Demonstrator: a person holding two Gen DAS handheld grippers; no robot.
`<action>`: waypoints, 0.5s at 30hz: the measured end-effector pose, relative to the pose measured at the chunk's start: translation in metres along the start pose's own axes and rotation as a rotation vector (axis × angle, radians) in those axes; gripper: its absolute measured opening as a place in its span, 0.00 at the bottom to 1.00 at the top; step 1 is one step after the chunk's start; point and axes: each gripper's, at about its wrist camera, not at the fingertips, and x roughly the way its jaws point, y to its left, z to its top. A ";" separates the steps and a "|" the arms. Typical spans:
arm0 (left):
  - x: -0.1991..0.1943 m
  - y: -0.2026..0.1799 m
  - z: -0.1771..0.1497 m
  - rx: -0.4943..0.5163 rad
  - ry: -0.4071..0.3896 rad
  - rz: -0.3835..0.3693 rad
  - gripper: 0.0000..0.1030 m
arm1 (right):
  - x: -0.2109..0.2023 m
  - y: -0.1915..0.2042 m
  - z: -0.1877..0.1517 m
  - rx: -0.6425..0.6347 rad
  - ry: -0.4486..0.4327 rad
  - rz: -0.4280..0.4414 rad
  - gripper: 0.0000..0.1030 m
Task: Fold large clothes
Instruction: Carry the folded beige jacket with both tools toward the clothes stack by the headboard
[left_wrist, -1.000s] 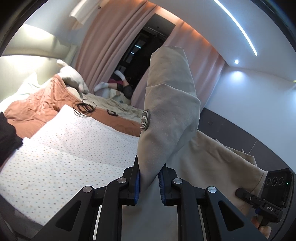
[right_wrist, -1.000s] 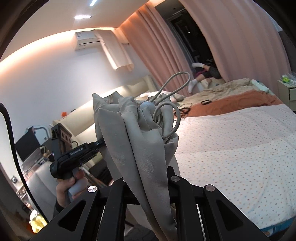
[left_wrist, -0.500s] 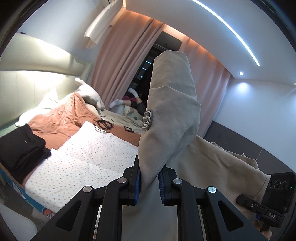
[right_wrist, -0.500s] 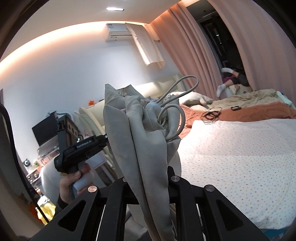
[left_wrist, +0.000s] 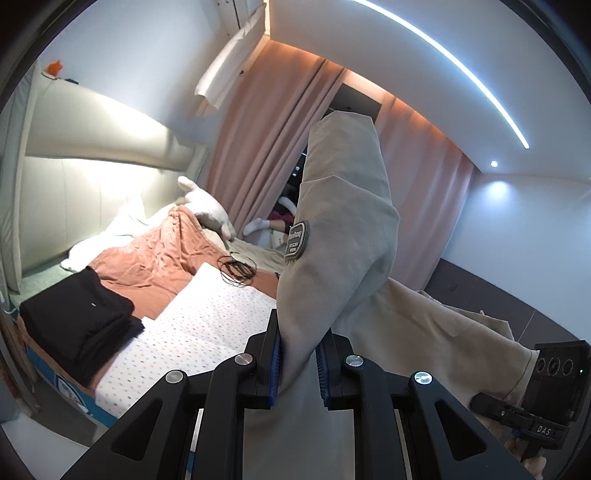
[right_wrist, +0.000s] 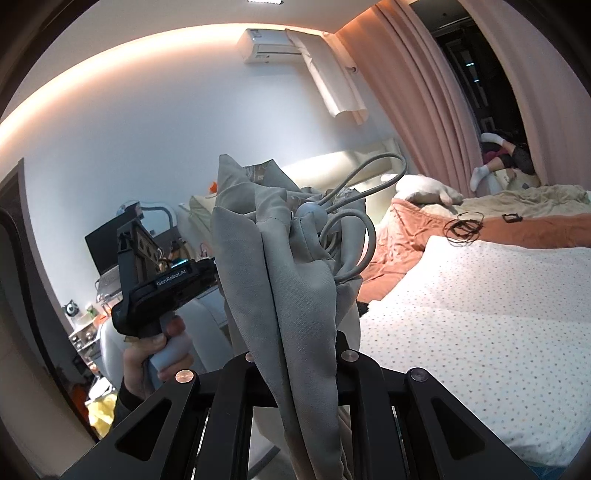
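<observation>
A large beige-grey garment (left_wrist: 343, 251) with a dark rubber patch hangs in the air between both grippers. My left gripper (left_wrist: 298, 363) is shut on one bunched end of it; the cloth stands up above the blue pads. My right gripper (right_wrist: 295, 354) is shut on the other end (right_wrist: 280, 280), where the drawstring cord (right_wrist: 354, 229) and its toggle loop out. Each gripper shows in the other's view: the right one (left_wrist: 546, 391) at the lower right, the left one (right_wrist: 162, 284) held in a hand at the left.
A bed with a dotted white sheet (left_wrist: 207, 325) lies below and beyond. A stack of folded black clothes (left_wrist: 77, 321) sits on its near left corner. An orange blanket (left_wrist: 155, 258), a coil of black cable (left_wrist: 236, 266), pillows and pink curtains (left_wrist: 266, 162) lie farther back.
Both grippers have lifted and tilted up with the garment. The bed has dropped lower in both views, and the black stack has come into the left view.
</observation>
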 end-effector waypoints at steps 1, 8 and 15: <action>-0.002 0.007 0.001 -0.001 -0.003 0.005 0.16 | 0.009 0.004 0.002 -0.010 0.008 0.005 0.11; 0.003 0.061 0.021 -0.004 0.001 0.074 0.16 | 0.071 0.020 0.010 -0.043 0.057 0.057 0.11; 0.020 0.121 0.048 0.007 -0.009 0.139 0.16 | 0.158 0.020 0.023 -0.060 0.107 0.140 0.11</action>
